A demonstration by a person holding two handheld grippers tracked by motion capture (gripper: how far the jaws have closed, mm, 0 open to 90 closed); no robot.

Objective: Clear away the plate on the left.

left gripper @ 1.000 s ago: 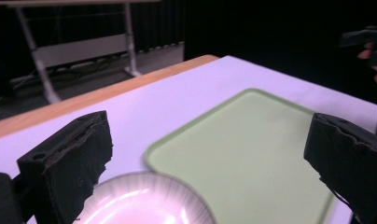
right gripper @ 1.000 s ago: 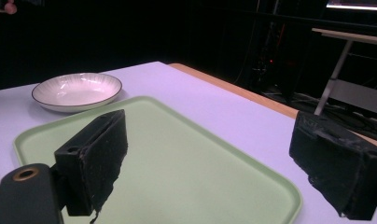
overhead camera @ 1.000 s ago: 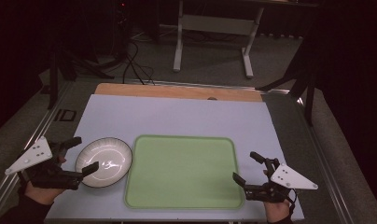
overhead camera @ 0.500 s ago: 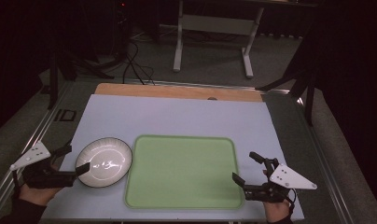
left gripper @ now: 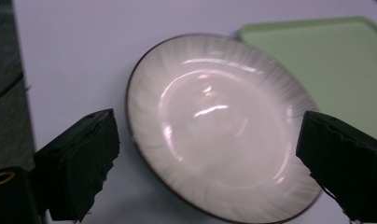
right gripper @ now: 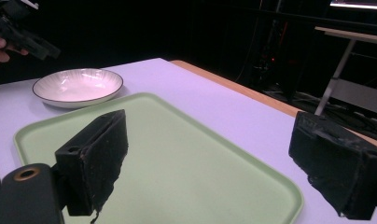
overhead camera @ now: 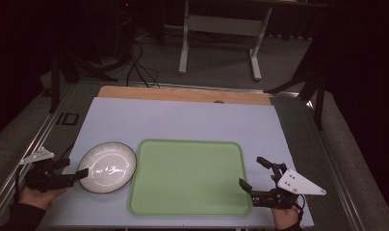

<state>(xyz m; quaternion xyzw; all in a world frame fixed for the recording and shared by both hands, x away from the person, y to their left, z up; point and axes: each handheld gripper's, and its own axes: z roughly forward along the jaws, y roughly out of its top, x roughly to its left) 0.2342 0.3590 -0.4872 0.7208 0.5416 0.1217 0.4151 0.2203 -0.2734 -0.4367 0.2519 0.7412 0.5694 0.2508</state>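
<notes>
A white ribbed plate with a dark rim [overhead camera: 107,167] lies on the pale mat, just left of a green tray [overhead camera: 190,175]. My left gripper [overhead camera: 73,167] sits low at the plate's left rim. In the left gripper view the plate [left gripper: 214,140] spreads between and beyond the gripper's [left gripper: 207,123] open jaws. Those jaws have just been closing a little, and the pads are clear of the rim. My right gripper [overhead camera: 250,171] rests open at the tray's right edge, with nothing between its jaws. The right gripper view looks across the tray [right gripper: 177,163] to the plate [right gripper: 78,86] and the left gripper [right gripper: 23,35].
A pale mat [overhead camera: 183,122] covers the table, with a wooden strip [overhead camera: 183,94] along its far edge. Metal rails run down both sides. Beyond the table stand a grey frame [overhead camera: 221,24] and floor cables [overhead camera: 135,67] in the dark.
My left gripper has sunk and drawn down to the plate's left rim. The right gripper, plate and tray have stayed put.
</notes>
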